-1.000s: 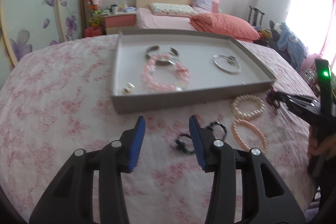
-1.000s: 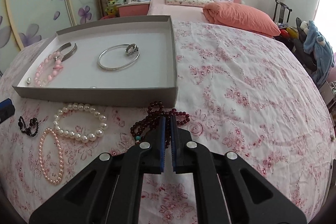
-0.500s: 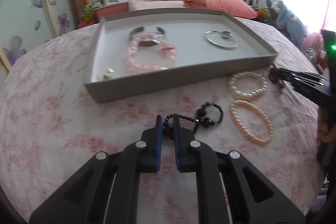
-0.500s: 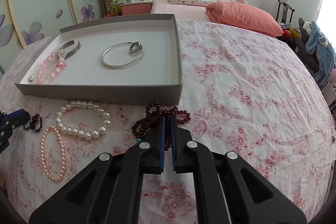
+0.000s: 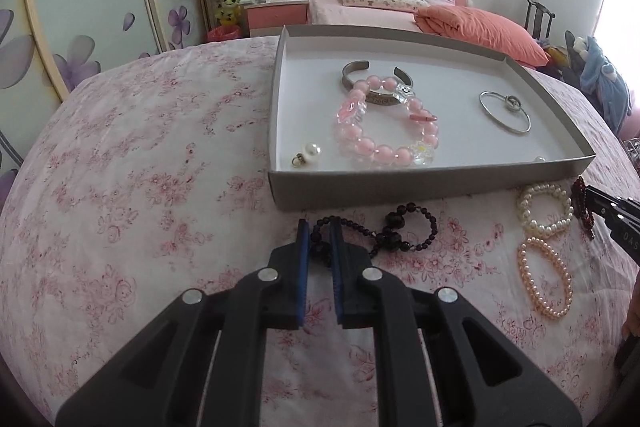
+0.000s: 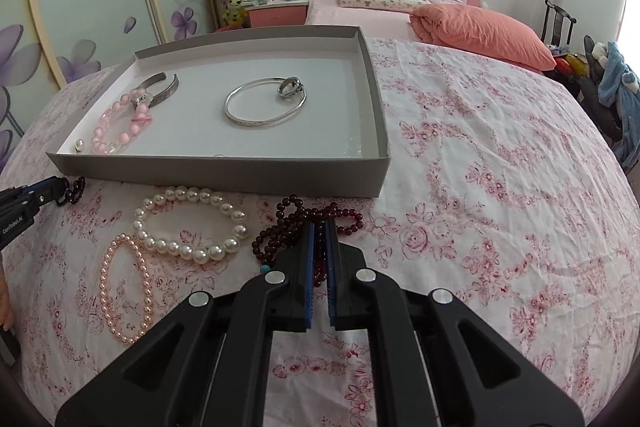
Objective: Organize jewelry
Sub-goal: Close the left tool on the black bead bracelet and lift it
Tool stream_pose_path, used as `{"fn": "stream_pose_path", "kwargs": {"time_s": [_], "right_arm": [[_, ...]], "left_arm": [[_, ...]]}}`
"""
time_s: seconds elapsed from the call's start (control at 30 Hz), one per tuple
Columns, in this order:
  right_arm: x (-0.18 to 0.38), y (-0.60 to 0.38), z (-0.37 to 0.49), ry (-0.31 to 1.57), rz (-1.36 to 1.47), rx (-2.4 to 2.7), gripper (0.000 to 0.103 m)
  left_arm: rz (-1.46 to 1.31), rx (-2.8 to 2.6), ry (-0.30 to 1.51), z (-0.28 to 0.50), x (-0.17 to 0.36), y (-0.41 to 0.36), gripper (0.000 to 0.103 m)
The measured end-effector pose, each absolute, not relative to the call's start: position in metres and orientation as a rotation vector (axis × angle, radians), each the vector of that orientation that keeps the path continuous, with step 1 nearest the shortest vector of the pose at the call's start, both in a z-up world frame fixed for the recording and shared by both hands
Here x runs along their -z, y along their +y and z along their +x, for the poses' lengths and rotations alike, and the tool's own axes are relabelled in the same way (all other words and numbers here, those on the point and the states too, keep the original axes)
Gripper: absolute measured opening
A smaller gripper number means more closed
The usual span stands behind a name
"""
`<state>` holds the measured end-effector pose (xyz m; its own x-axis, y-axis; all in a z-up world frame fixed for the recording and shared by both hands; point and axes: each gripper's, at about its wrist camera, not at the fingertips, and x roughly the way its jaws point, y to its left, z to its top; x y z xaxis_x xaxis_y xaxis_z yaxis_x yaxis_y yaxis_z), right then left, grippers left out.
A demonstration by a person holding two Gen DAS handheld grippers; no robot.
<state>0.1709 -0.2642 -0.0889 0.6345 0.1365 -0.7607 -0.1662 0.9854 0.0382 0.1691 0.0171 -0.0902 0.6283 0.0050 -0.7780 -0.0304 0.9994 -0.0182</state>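
A grey shallow tray (image 5: pixel 420 183) (image 6: pixel 224 175) lies on the floral cloth, holding a pink bead bracelet (image 5: pixel 384 135), a metal cuff (image 5: pixel 360 71), a thin silver bangle (image 5: pixel 506 113) (image 6: pixel 264 103) and a pearl earring (image 5: pixel 308 153). In front of the tray, my left gripper (image 5: pixel 320 231) is shut on a black bead bracelet (image 5: pixel 404 231). My right gripper (image 6: pixel 319 227) is shut on a dark red bead strand (image 6: pixel 296 223). A white pearl bracelet (image 6: pixel 192 223) (image 5: pixel 546 207) and a peach pearl bracelet (image 6: pixel 124 291) (image 5: pixel 546 277) lie on the cloth between the two grippers.
The table is round with a pink floral cloth (image 5: pixel 140 187); its edge curves away left and right. Behind it stand a bed with an orange quilt (image 5: pixel 480 27), a bedside table (image 5: pixel 276 11) and a wardrobe with flower decals (image 5: pixel 80 7).
My left gripper went from open to shut on the black bead bracelet and came lower and nearer the tray front. The right gripper stayed shut on the red strand, barely moving.
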Motion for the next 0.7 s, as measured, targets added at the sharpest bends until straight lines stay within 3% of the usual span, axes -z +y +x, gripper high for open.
{"fn": "stream_pose_path", "kwargs": {"time_s": [0.7], "right_arm": [[0.0908,-0.2681,0.1715,0.875,-0.022,-0.185,0.007]], "left_arm": [[-0.025,-0.025,0.892,0.1707,0.0923,0.0121,0.012]]}}
